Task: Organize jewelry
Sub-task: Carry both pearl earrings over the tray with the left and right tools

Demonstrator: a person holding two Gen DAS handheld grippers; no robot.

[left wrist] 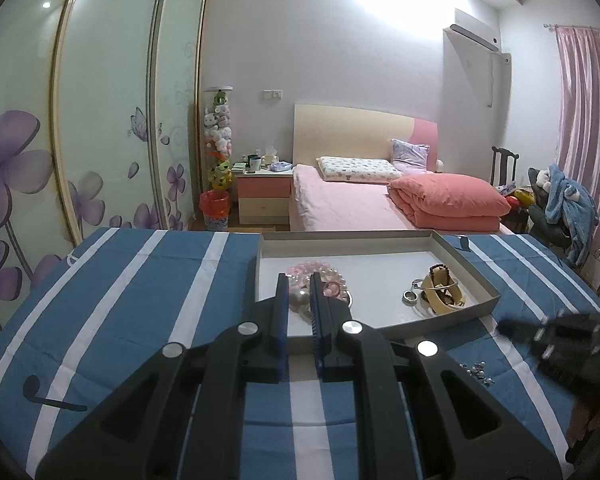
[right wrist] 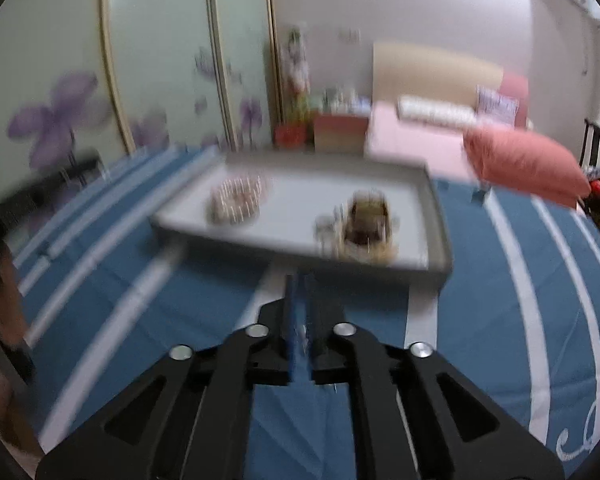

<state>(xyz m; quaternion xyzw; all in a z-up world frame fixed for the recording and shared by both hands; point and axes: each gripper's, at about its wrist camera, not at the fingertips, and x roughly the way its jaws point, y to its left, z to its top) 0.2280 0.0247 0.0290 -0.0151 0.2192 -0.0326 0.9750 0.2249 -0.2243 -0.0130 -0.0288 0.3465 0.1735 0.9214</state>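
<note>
A shallow grey tray (left wrist: 466, 256) lies on a blue and white striped cloth (left wrist: 132, 280). In it are a pile of pink and pearl bead bracelets (left wrist: 332, 274), a cream bangle with brown beads (left wrist: 444, 292) and a silver ring (left wrist: 410, 297). A few small silver pieces (left wrist: 476, 370) lie on the cloth near the tray's front right. My left gripper (left wrist: 300, 280) is over the tray's front edge, its jaws slightly apart before the bead pile, holding nothing. My right gripper (right wrist: 299, 280) is nearly shut just short of the tray (right wrist: 436, 220); this view is blurred. It shows as a dark blur in the left view (left wrist: 556, 336).
Behind the table are a pink bed (left wrist: 360, 200) with a folded coral quilt (left wrist: 448, 200), a bedside cabinet (left wrist: 264, 196), a red bin (left wrist: 215, 210), a floral wardrobe (left wrist: 100, 120) at left, and a chair with clothes (left wrist: 560, 204) at right.
</note>
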